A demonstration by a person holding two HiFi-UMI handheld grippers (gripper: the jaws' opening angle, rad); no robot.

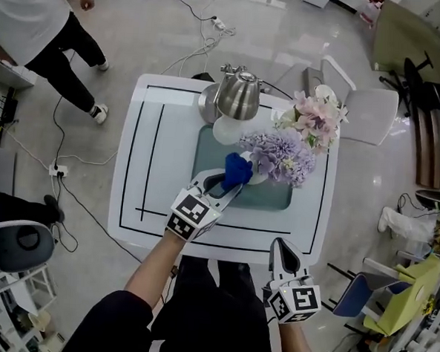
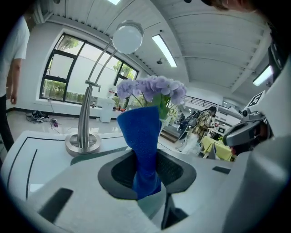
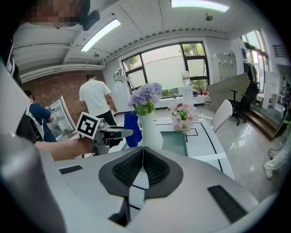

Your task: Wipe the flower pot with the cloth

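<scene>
The flower pot is a tall white vase [image 3: 150, 132] with purple hydrangeas [image 1: 281, 154]; it stands on a teal mat [image 1: 271, 195] on the white table [image 1: 135, 166]. In the head view the blooms hide most of it. My left gripper [image 1: 229, 182] is shut on a blue cloth [image 1: 237, 169], which stands up between the jaws [image 2: 144, 145] and lies against the vase's left side [image 3: 132, 129]. My right gripper [image 1: 283, 256] hovers at the table's front edge, jaws shut together with nothing between them [image 3: 142, 150].
A silver lamp [image 1: 238, 94] stands behind the vase, its round base [image 2: 82, 142] on the table. A smaller pot of pink flowers [image 1: 316, 118] sits at the back right. White chairs [image 1: 369, 110] stand beyond it. A person [image 1: 43, 27] walks at the far left.
</scene>
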